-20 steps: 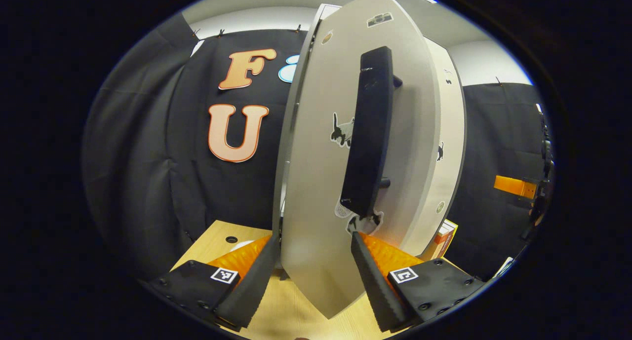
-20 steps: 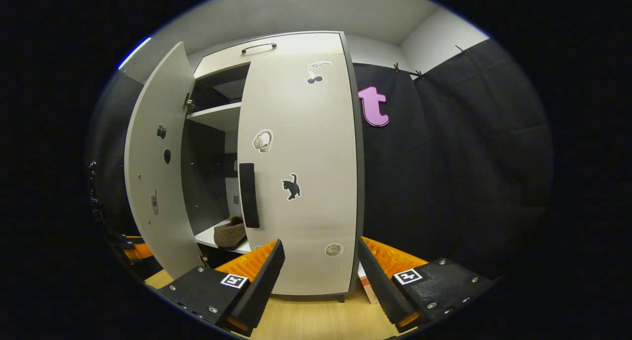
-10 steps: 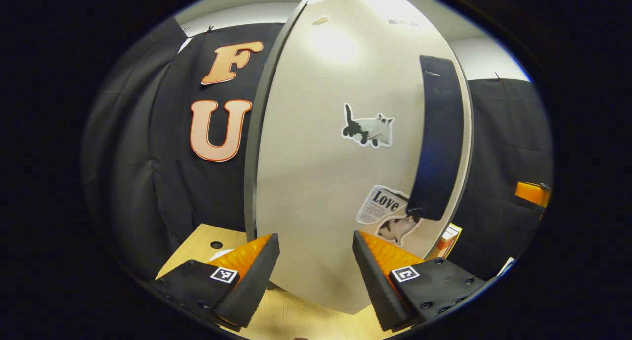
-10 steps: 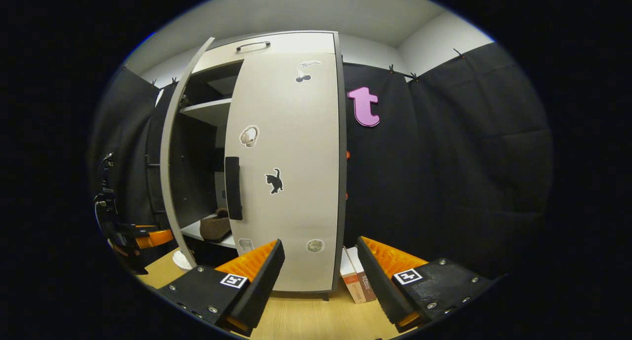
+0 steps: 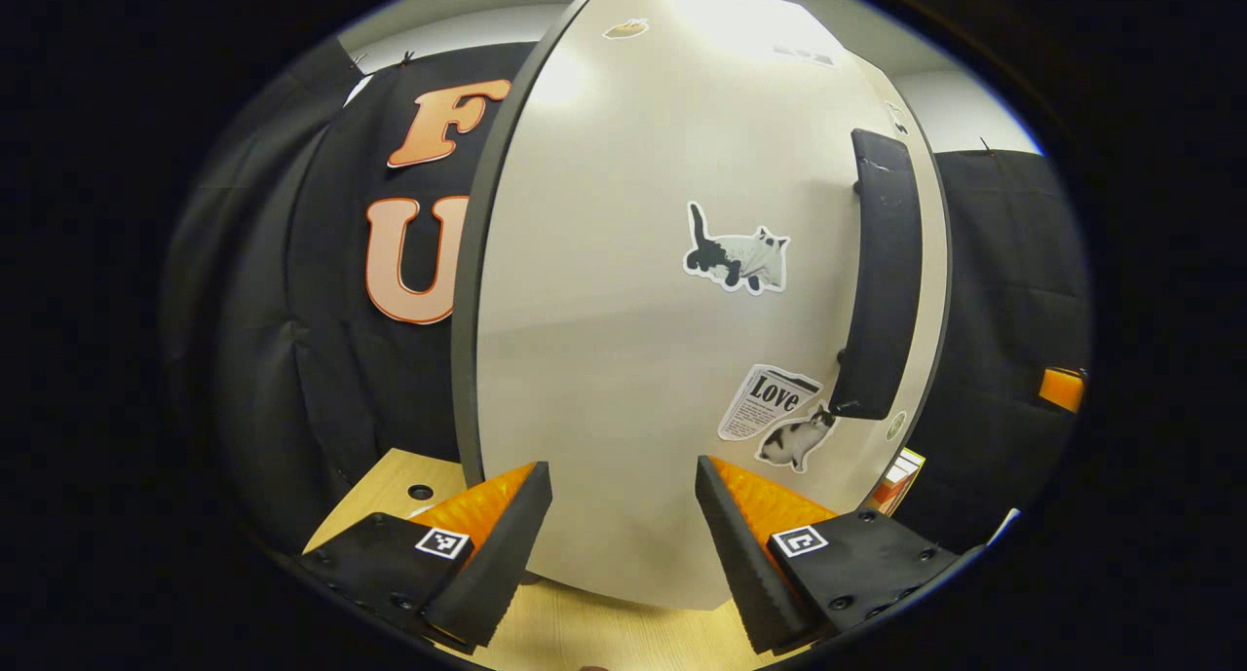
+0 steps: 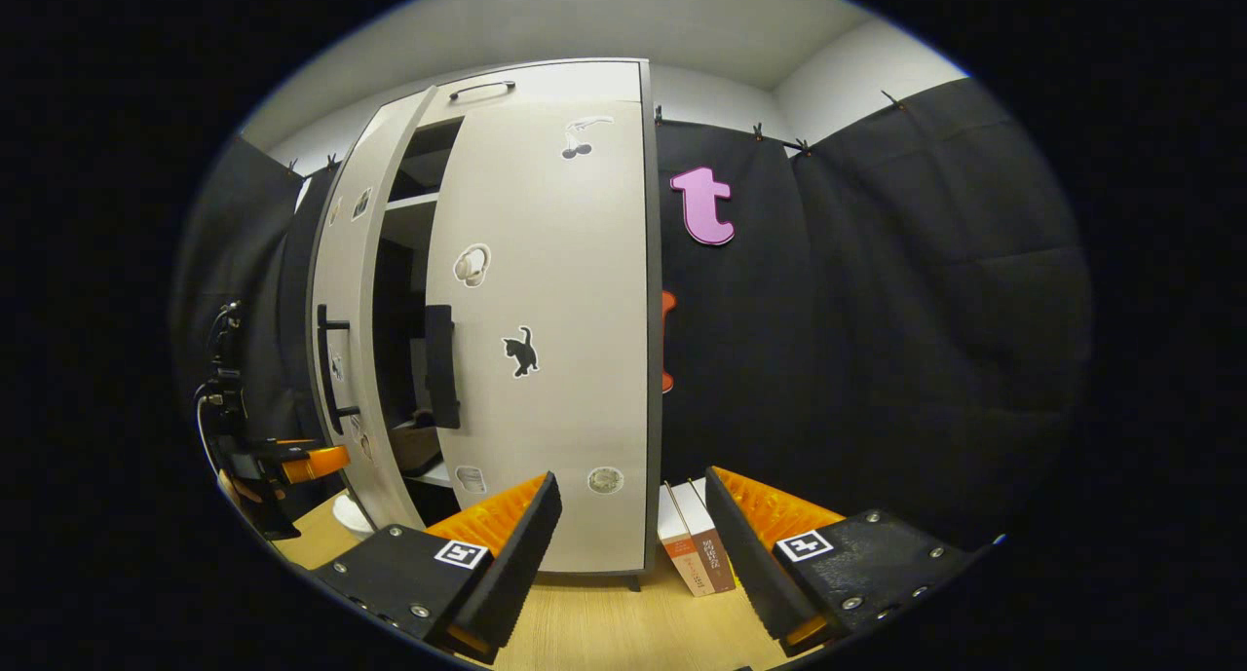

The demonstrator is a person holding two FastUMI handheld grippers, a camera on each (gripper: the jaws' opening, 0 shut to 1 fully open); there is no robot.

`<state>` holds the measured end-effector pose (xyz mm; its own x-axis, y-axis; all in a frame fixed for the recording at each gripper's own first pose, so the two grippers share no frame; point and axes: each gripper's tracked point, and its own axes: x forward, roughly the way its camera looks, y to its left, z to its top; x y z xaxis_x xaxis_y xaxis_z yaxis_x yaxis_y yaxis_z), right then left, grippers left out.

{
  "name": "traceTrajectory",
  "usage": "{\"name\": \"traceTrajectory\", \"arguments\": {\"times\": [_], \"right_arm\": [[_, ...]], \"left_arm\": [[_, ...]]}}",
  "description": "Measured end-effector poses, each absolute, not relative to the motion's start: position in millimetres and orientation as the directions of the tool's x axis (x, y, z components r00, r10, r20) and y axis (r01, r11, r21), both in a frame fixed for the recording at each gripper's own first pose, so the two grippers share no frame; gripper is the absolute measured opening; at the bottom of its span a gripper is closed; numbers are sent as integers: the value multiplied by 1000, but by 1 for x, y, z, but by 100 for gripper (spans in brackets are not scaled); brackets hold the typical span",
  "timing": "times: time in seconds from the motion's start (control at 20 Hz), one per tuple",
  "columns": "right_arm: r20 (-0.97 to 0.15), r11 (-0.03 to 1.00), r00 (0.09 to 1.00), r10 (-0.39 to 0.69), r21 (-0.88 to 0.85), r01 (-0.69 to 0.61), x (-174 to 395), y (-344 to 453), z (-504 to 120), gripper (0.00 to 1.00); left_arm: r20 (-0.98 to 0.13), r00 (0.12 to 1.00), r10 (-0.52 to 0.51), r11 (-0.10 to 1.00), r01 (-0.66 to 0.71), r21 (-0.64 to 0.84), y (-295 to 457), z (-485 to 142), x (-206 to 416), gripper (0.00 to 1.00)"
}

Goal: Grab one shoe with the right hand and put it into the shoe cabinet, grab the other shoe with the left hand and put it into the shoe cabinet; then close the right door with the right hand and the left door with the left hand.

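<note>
Now we hold the left gripper wide apart and empty against the stiff, light left door, nearly shut on the shoe cabinet, best pushed flat beside its handle.

A light wooden bench carries the shoe cabinet, which stands upright on it. Two books stand on the bench just beside the cabinet's right side. In the left gripper view the bench has a small round hole.
</note>
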<state>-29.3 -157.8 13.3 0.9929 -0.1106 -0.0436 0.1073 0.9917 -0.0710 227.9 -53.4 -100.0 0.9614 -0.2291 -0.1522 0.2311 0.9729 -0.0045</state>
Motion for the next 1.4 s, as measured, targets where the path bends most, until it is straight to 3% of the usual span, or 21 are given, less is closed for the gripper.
{"name": "traceTrajectory", "arguments": {"times": [0.7, 1.05, 1.4], "right_arm": [[-80, 992, 989, -123, 25, 126, 6, -170, 19, 92], [-16, 994, 994, -104, -33, 103, 8, -159, 84, 92], [57, 992, 993, -102, -74, 106, -5, -153, 127, 92]], "left_arm": [[-215, 963, -163, 982, 179, 57, -72, -94, 242, 97], [-154, 974, -166, 984, 174, 40, -31, 14, 181, 97], [-36, 997, -65, 998, 64, -11, 59, 100, 125, 99]]}}
